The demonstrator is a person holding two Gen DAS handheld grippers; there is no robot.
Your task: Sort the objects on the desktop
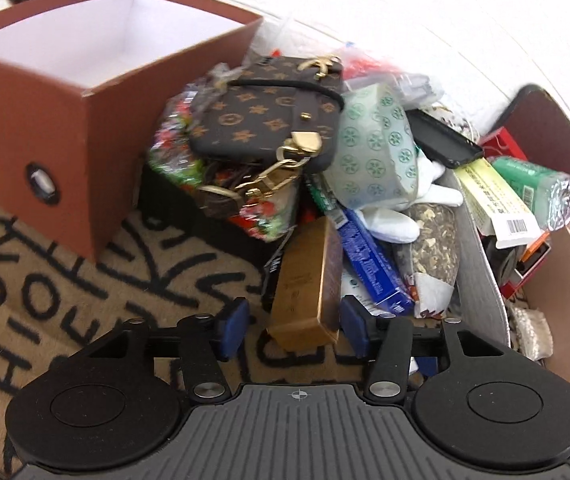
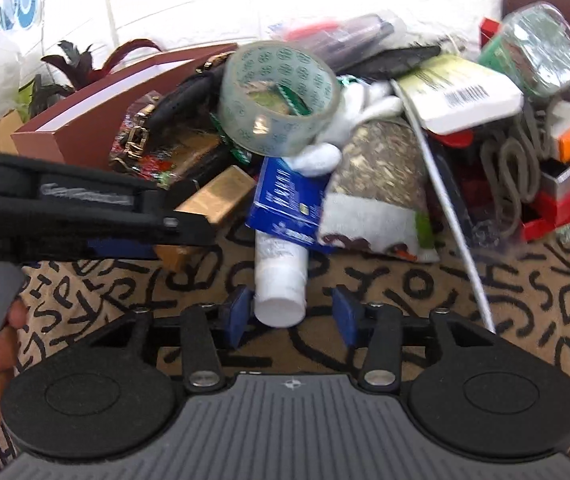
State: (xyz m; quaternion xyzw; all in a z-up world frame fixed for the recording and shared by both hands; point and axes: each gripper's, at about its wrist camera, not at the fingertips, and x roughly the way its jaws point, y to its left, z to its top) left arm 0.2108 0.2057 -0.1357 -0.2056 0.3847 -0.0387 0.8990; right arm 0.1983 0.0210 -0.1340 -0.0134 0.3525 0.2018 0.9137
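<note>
Mostly, the sorting is not done yet. A big pile of stuff sits in a messy heap on the mat with black letters (image 1: pixel 85 280). The brown box (image 1: pixel 45 128) beside the pile shows white inside walls and nothing in the part I can see, so it looks like hardly anything has been put away. On the other side a second brown box (image 1: pixel 557 272) has some things in it, like a green bottle (image 1: pixel 533 184) and small red boxes, but I cannot tell if they were sorted there.

The left gripper (image 1: pixel 293 326) has its blue pads on both sides of the near end of a gold box (image 1: pixel 309 280). One pad is right against the box and the other pad has a gap, so the jaws are not squeezing it yet. The gold box is long and shiny, and it leans out from the bottom of the pile.

The right gripper (image 2: pixel 291 312) has a white tube (image 2: pixel 281 280) between its pads. One pad is at the tube and the other stands away from it, so it is loose too. The tube is smooth and round, with a flat white cap facing the camera, and its far end is tucked under a blue box (image 2: pixel 285 204).

On top of the pile lie a brown purse with gold clips (image 1: pixel 269 116), a tape roll with green marks (image 2: pixel 277 96) and a white glove (image 2: pixel 325 152). All of these are left to sort
</note>
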